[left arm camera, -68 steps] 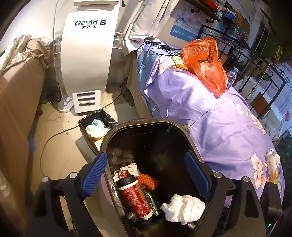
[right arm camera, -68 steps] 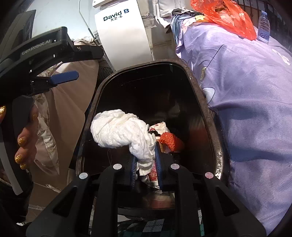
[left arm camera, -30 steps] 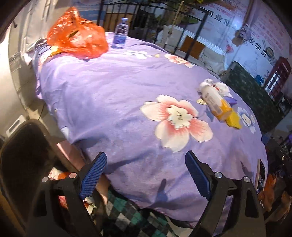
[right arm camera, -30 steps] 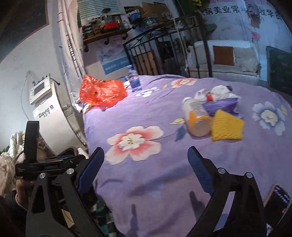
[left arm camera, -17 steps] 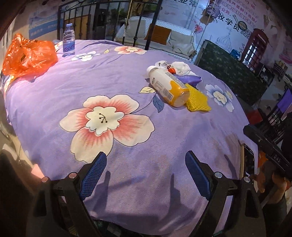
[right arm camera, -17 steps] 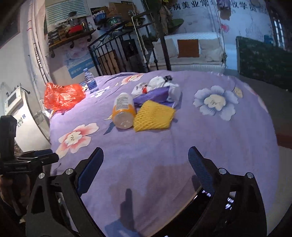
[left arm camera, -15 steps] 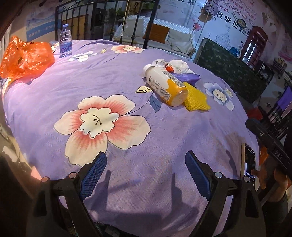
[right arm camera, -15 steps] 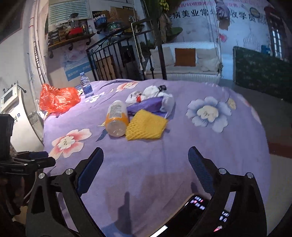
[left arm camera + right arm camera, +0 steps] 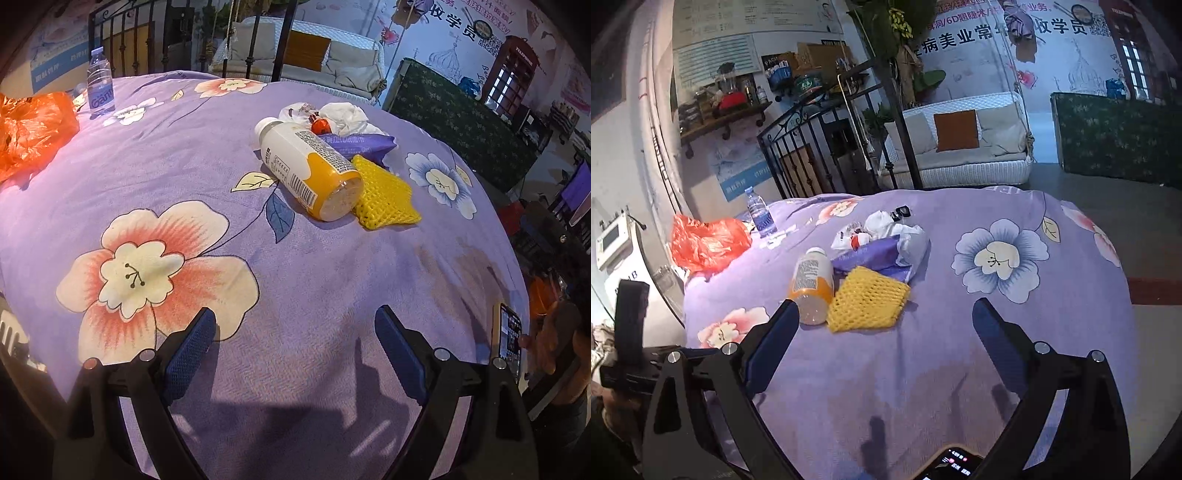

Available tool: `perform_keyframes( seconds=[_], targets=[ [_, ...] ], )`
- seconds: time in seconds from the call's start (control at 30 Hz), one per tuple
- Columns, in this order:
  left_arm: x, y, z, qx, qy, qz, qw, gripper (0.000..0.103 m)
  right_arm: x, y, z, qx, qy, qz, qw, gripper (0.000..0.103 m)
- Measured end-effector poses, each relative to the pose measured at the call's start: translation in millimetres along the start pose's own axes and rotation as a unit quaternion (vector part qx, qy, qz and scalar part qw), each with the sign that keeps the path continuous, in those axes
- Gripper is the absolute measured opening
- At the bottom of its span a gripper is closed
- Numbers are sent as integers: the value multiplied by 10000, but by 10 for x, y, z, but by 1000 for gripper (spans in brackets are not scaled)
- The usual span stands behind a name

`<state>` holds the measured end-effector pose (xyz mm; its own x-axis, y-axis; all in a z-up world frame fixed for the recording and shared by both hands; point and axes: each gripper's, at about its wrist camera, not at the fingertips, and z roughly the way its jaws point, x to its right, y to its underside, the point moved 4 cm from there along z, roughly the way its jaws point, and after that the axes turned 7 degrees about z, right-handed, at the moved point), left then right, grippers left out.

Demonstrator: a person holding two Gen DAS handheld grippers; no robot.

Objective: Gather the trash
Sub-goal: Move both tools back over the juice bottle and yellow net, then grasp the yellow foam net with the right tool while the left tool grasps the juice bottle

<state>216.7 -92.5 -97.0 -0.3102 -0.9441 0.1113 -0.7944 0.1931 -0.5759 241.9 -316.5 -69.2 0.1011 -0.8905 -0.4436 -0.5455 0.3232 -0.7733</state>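
A white-and-orange bottle (image 9: 310,173) lies on its side on the purple floral tablecloth (image 9: 332,280). Against it lie a yellow foam net (image 9: 386,197), a purple wrapper (image 9: 356,144) and crumpled white paper (image 9: 343,112). The same pile shows in the right wrist view: bottle (image 9: 812,282), net (image 9: 866,304), wrapper (image 9: 871,254), paper (image 9: 886,225). My left gripper (image 9: 293,349) is open and empty, well short of the pile. My right gripper (image 9: 882,339) is open and empty, just in front of the net.
An orange plastic bag (image 9: 31,131) and a clear water bottle (image 9: 100,90) stand at the table's far left. A phone (image 9: 509,338) lies at the near right edge. A black iron railing (image 9: 827,147) and a white sofa (image 9: 964,147) are behind the table.
My right gripper dropped the white tissue into the bin and opened. Both grippers swung from the bin over the table and have come a little closer to the bottle pile.
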Motion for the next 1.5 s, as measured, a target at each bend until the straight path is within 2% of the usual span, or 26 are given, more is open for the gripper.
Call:
perform_keyframes(
  seconds=[0.1, 0.23, 0.37, 0.57, 0.7, 0.8, 0.87, 0.93, 1.17, 1.3, 1.4, 1.5],
  targets=[
    [-34, -177, 51, 80, 17, -58, 10000, 86, 7, -98, 157, -413, -267, 135, 9987, 94],
    [-29, -502, 170, 100, 196, -54, 9997, 87, -100, -156, 457, -945, -91, -360, 9948, 94],
    [-54, -784, 330, 106, 176, -39, 9998, 87, -255, -114, 825, -1633, -62, -1003, 9815, 94],
    [-227, -1018, 550, -85, 469, -489, 9977, 87, -412, 60, 1297, -2439, -49, -1704, 9547, 94],
    [-296, -1053, 623, -143, 496, -624, 9967, 87, -438, 199, 1602, -2872, 141, -2124, 9339, 86],
    [-329, -1039, 670, -227, 535, -680, 9960, 87, -402, 251, 1752, -3070, 226, -2193, 9258, 70],
    [-329, -1041, 703, -275, 565, -681, 9957, 87, -377, 228, 1762, -3106, 195, -2104, 9268, 42],
    [-321, -1059, 723, -295, 599, -702, 9953, 87, -356, 186, 1709, -3020, 263, -2126, 9289, 24],
    [-331, -1137, 881, -414, 480, -911, 9938, 92, -265, 31, 1370, -2679, 329, -1888, 9442, 20],
    [-256, -1175, 1045, -676, 427, -881, 9929, 95, -264, -37, 1217, -2495, 348, -1878, 9494, 20],
    [-127, -1194, 1163, -904, 336, -565, 9937, 93, -251, -78, 1150, -2396, 363, -1831, 9528, 20],
    [-11, -1201, 1233, -1023, 89, -218, 9945, 89, -214, -116, 1113, -2299, 402, -1721, 9570, 20]
  ],
)
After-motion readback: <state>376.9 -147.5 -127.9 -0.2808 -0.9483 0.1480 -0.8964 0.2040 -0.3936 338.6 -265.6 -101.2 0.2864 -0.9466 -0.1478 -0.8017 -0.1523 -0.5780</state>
